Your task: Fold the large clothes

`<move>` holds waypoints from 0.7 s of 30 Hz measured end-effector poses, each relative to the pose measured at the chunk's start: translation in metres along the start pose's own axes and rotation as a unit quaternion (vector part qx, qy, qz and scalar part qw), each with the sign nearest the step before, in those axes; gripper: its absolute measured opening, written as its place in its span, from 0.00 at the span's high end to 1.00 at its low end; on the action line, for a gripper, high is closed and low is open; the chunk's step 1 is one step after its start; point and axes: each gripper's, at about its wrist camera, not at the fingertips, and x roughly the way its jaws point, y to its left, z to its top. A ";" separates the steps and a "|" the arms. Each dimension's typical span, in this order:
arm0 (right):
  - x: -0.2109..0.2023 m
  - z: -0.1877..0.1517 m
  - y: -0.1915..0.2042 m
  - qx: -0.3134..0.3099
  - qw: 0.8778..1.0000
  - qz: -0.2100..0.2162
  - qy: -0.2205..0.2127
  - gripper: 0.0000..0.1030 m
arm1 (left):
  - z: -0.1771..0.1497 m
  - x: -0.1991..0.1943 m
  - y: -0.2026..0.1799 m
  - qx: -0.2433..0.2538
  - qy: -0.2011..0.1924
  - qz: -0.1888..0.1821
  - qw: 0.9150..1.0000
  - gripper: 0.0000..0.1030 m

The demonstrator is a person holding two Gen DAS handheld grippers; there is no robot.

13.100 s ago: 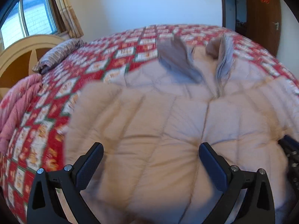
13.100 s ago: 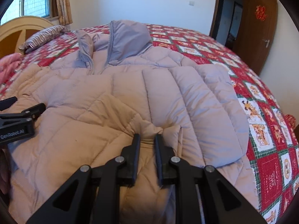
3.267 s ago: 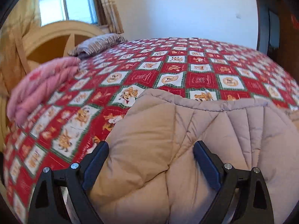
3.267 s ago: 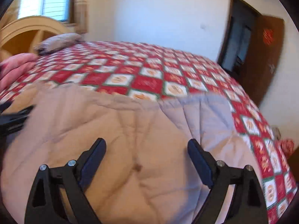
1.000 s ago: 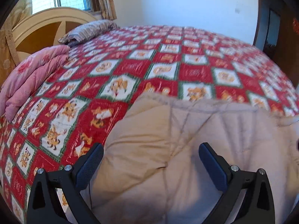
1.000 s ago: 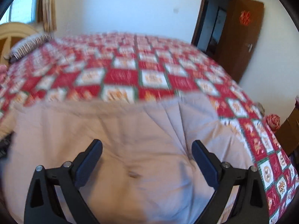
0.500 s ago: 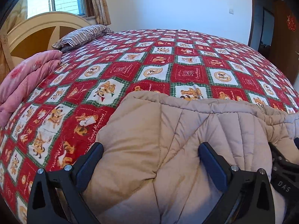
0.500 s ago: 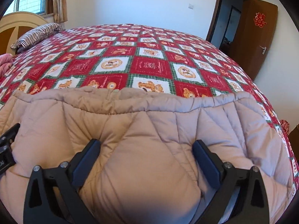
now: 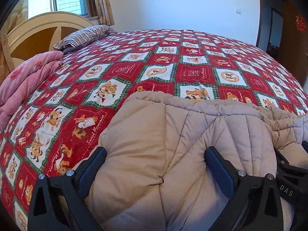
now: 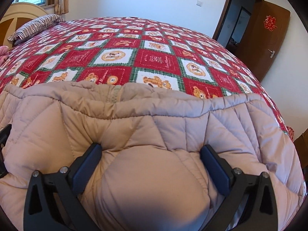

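- Coat (image 9: 173,154), beige and quilted, lies folded on the bed (image 9: 192,73), at its near edge.
- Left gripper (image 9: 156,165): jaws spread wide, both pressed into the coat's left part.
- Right gripper (image 10: 152,163): jaws spread wide, pressed into the coat's middle; "DAS" reads on its body in the left view.
- Bedspread squares beside the coat read "Sweet Memories".
- Striped pillow (image 9: 86,36) and pink quilt (image 9: 25,80) lie far left of the coat.
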 end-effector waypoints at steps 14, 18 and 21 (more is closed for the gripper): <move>0.000 0.001 -0.003 -0.001 1.000 0.004 0.005 0.00 | 0.004 -0.007 0.007 0.006 0.026 0.014 1.000 0.01; -0.033 -0.006 -0.010 -0.003 1.000 -0.001 -0.006 0.00 | -0.006 -0.049 0.024 0.000 0.014 -0.006 1.000 0.01; -0.062 -0.026 -0.012 -0.009 0.999 -0.006 -0.032 0.00 | -0.022 -0.060 0.029 0.007 -0.010 -0.004 1.000 0.01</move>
